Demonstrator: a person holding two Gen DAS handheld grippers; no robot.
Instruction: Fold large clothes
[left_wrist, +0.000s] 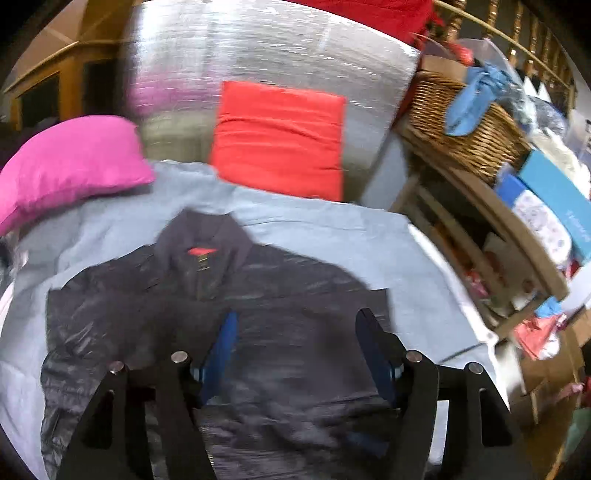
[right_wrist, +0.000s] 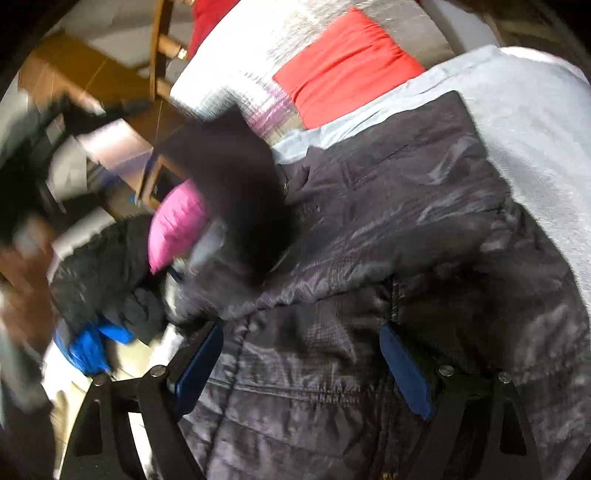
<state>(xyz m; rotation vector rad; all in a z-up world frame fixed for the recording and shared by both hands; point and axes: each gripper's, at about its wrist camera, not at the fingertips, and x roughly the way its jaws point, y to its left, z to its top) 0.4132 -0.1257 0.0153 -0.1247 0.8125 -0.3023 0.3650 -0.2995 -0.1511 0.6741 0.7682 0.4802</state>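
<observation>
Left wrist view: pink pillow (left_wrist: 70, 158) at far-left edge of the bed, on a light blue sheet (left_wrist: 314, 218). Dark quilted jacket (left_wrist: 207, 302) lies flat mid-sheet, collar toward the far edge, front up. Red cushion (left_wrist: 277, 140) beyond collar, against a silver padded backing (left_wrist: 258, 48). Wicker basket (left_wrist: 465, 125) on shelving right of the bed. Left gripper (left_wrist: 295, 350) above jacket, jaws partly apart, nothing between them. Right wrist view: blurred hand (right_wrist: 22, 280) at left, pink pillow, then jacket filling the middle. Right gripper (right_wrist: 303, 369) over jacket's lower part, jaws wide apart, fabric below them, not clamped.
</observation>
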